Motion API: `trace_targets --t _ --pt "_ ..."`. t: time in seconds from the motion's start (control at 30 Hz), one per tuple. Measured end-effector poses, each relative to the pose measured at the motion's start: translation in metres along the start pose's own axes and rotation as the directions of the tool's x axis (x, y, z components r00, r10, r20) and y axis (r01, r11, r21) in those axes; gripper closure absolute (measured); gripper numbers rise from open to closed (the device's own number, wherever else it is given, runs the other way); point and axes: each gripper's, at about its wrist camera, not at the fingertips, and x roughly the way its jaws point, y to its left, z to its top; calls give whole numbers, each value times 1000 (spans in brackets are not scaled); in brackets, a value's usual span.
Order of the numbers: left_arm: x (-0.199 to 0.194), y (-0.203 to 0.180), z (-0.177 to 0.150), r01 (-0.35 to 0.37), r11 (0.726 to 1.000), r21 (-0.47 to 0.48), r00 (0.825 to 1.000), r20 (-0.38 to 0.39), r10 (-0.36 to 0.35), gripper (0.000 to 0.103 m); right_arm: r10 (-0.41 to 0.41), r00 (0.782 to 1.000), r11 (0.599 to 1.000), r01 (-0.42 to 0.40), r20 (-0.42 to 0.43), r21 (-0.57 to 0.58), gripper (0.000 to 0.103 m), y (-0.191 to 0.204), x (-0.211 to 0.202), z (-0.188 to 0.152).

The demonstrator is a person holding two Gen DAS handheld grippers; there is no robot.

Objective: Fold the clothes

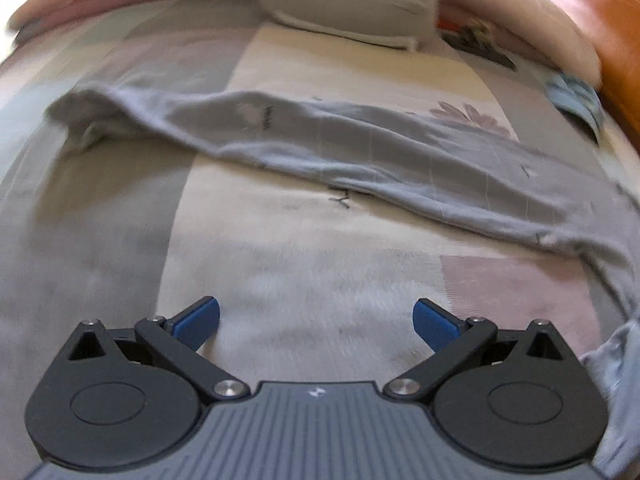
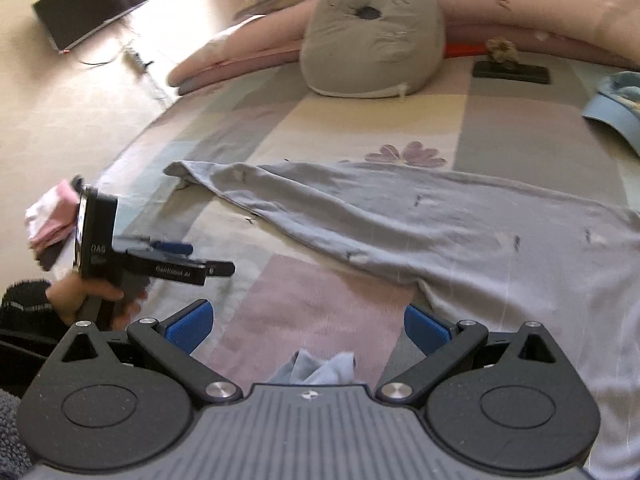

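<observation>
Grey clothing [image 2: 440, 224] lies stretched across the patchwork bedspread [image 2: 312, 304], its far right end cut off by the frame edge and its small dark print too blurred to read. Both the left gripper [image 1: 316, 320] and the right gripper [image 2: 308, 324] have their blue fingers wide apart, holding nothing, with a bunched corner of the cloth just below the right one. Lettering on the left gripper's side, seen from the right wrist, is blurred, and a grey cushion [image 2: 372, 36] sits further back.
</observation>
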Motion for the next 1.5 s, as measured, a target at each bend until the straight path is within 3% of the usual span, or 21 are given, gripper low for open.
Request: trace_targets --t 0.2,0.4,0.6,0.77,1.07,1.23,1.33,1.37,1.43,1.5 --pt "-9 15 -2 34 982 -188 999 22 -31 1 115 993 993 -116 -39 -12 0 -27 20 21" --pt "-4 33 15 30 970 -241 998 53 -18 1 176 982 984 -176 -72 11 0 -28 38 33" --pt "1 68 55 74 972 -224 990 136 -44 1 117 989 993 -117 -85 5 0 -18 51 36" --pt "15 91 84 101 975 -199 984 162 -69 1 64 995 997 -60 -73 53 0 -4 56 35" --pt "31 122 98 190 949 -250 962 240 -130 1 -10 996 999 13 -94 33 0 23 70 39" --pt "34 140 99 266 906 -329 929 339 -149 1 -25 992 999 29 -126 28 0 24 84 47" --pt "36 154 100 343 851 -397 896 409 -171 1 -23 990 1000 24 -139 8 0 26 90 52" --pt "39 160 100 381 825 -417 882 432 -189 1 -20 990 1000 21 -142 5 0 26 91 53" --pt "50 173 97 474 746 -468 845 479 -237 1 -13 989 1000 14 -148 1 0 26 94 56" --pt "65 187 91 527 657 -539 828 499 -255 3 -7 988 1000 8 -155 1 0 25 98 57"
